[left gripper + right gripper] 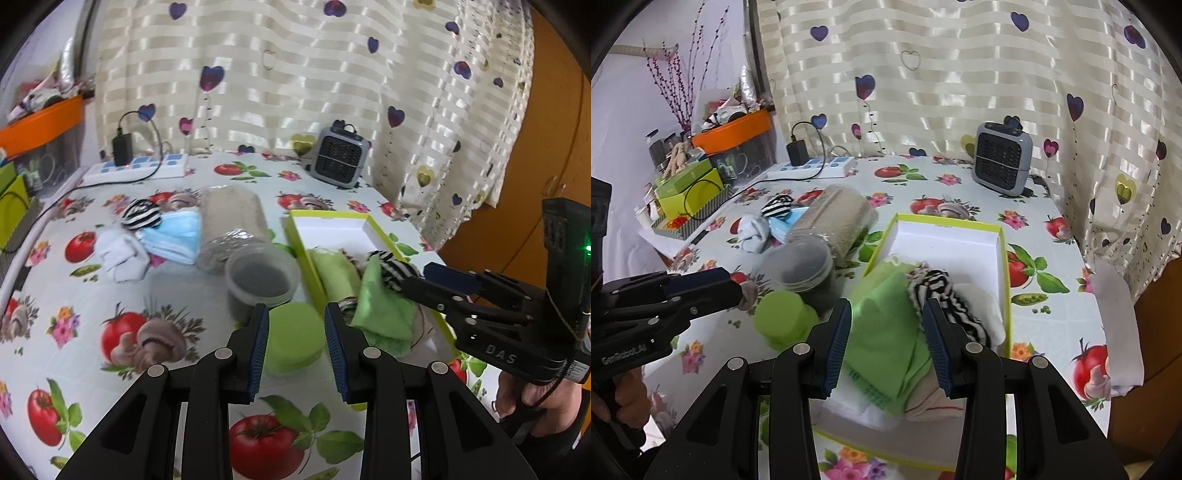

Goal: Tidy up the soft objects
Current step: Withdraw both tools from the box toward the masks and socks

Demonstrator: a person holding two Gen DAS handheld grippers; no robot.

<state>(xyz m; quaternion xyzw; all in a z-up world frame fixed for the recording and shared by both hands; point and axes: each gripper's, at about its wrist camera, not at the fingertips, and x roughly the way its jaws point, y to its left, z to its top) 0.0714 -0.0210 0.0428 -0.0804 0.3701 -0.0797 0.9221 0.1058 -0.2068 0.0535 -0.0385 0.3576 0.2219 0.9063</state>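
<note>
A lime-edged box (pixel 1004 258) with a white inside holds a green cloth (pixel 882 314), a black-and-white striped sock (pixel 942 291) and a white sock (pixel 982 302). My right gripper (pixel 886 306) hovers open just above the green cloth, with nothing pinched. In the left wrist view the right gripper (pixel 417 282) sits beside the striped sock (pixel 395 269). My left gripper (pixel 295 314) is open and empty over the table, and a green lid (pixel 291 339) lies beyond its fingers. A second striped sock (pixel 142 214), a blue face mask (pixel 173 236) and a white sock (pixel 118 251) lie piled at the left.
A clear jar of beige material (pixel 232 221) lies on its side beside a round plastic tub (pixel 262 277). A grey heater (pixel 340 157) and a power strip (pixel 136 168) stand by the curtain. An orange bin (pixel 735 131) and green boxes crowd the left.
</note>
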